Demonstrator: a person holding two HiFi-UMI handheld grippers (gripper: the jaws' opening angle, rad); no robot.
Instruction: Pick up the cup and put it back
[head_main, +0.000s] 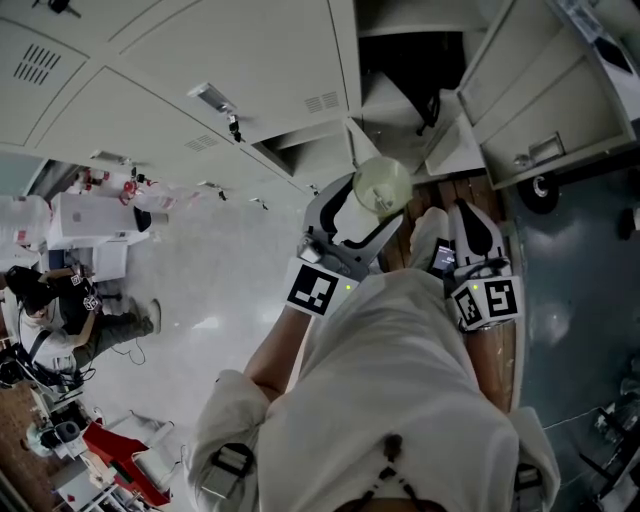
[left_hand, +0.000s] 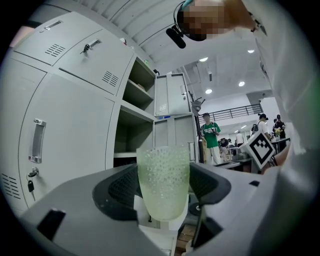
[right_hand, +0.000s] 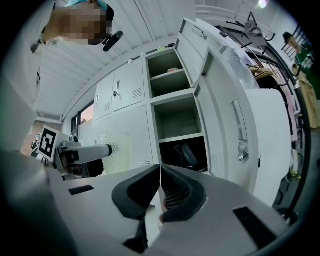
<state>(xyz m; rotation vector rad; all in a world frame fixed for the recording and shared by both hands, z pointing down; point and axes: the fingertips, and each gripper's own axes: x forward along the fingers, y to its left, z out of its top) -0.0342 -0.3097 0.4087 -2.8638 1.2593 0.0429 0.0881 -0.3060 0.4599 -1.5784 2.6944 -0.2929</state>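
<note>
probably light, thin cup (left_hand: 163, 172), easy to crush; gripped mid-wall in left claw (left_hand: 164, 196); right claw (right_hand: 160, 192) closed, empty.

The left forearm (head_main: 275, 355) and right forearm (head_main: 490, 365) reach forward side by side. The left gripper (head_main: 365, 215) clamps a cup (left_hand: 163, 180) upright between its 2 wide-set jaws. The right gripper (right_hand: 160, 182) is just beside it, jaws pressed together, empty.

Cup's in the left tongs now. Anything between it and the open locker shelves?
Nothing visible. The cup, gripped in the left tongs, faces the open locker compartments, and their doors are swung aside. The right tongs are shut and empty, beside the cup rather than in front of it.
</note>
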